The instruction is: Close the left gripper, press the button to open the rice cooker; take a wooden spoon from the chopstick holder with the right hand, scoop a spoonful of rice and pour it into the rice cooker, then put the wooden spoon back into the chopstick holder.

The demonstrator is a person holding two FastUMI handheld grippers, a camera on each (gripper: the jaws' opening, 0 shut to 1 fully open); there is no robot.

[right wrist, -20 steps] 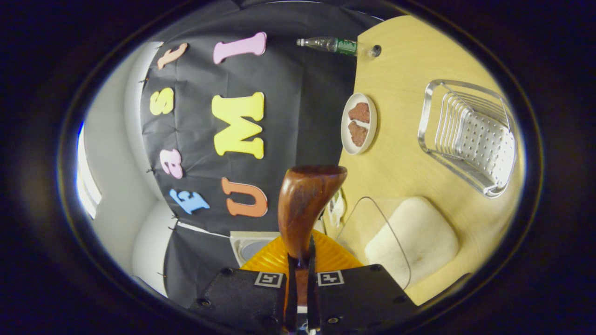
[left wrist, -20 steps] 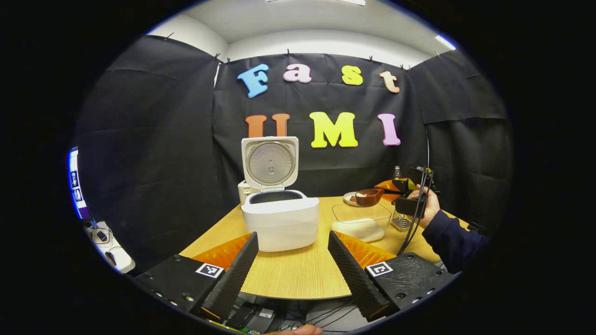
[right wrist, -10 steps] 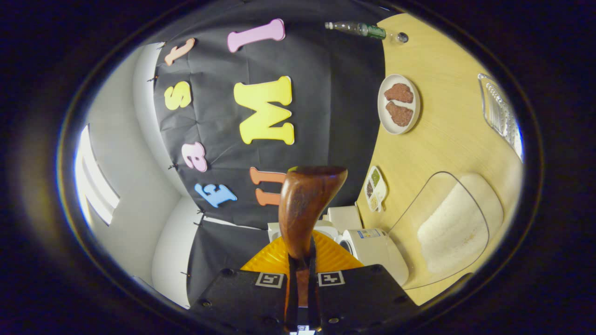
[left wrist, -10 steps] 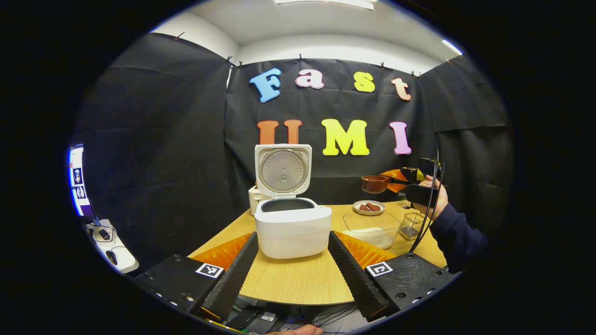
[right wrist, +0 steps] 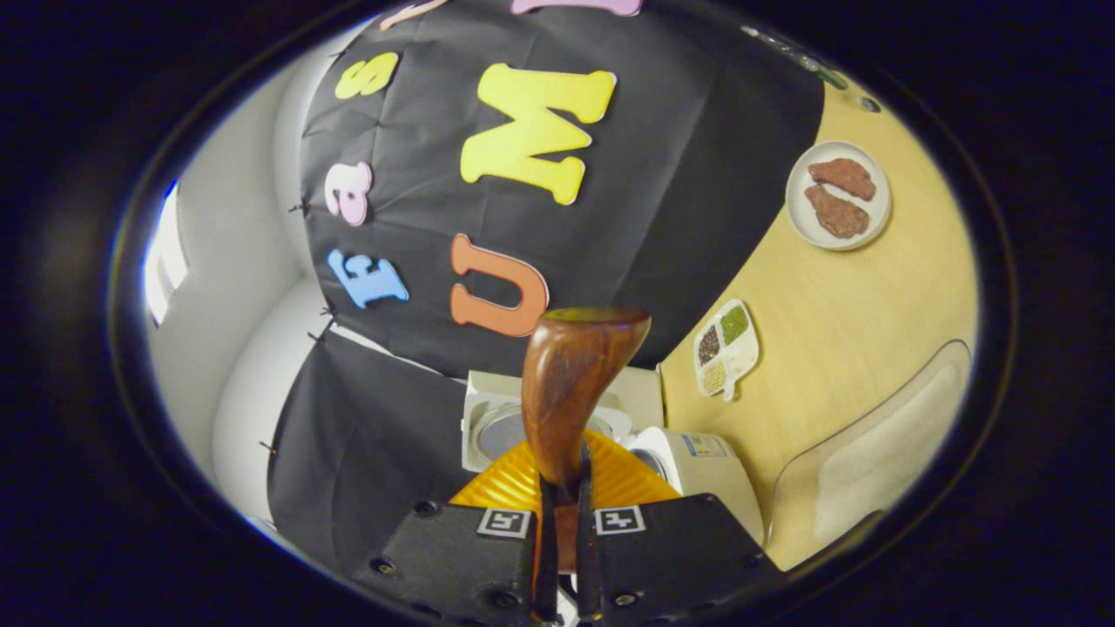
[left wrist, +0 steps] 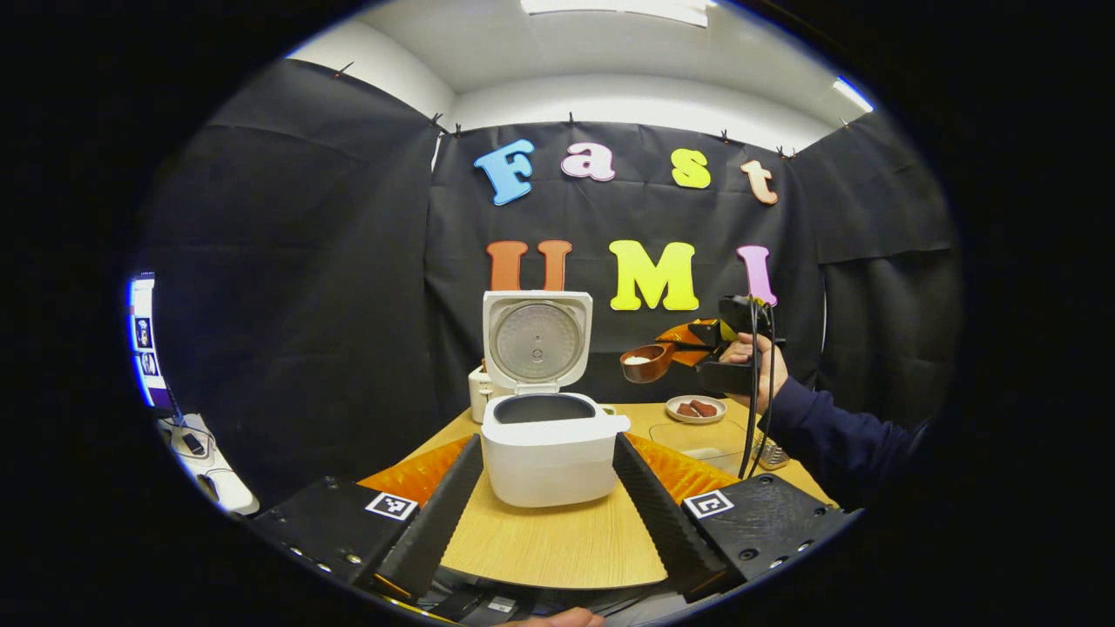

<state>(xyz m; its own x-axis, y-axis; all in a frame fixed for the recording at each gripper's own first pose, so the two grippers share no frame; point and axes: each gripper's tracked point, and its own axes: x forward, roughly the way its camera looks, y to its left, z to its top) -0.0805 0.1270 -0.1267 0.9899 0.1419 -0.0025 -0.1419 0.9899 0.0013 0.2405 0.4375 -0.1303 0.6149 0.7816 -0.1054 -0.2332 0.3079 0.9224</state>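
Above the table, to the right of the rice cooker, the right tongs carried the wooden spoon level, presumably so its small load of rice would not spill before reaching the pot. Both fingers were pinched nearly together on the spoon's handle. With its lid standing upright, the cooker was ready to receive. Nearer the camera, the left tongs were spread wide, gripping nothing, flanking the cooker without touching it.

Staged recording booth in an office-like room: black cloth walls pinned up under white ceiling with strip light; round light wooden table; monitor at left.
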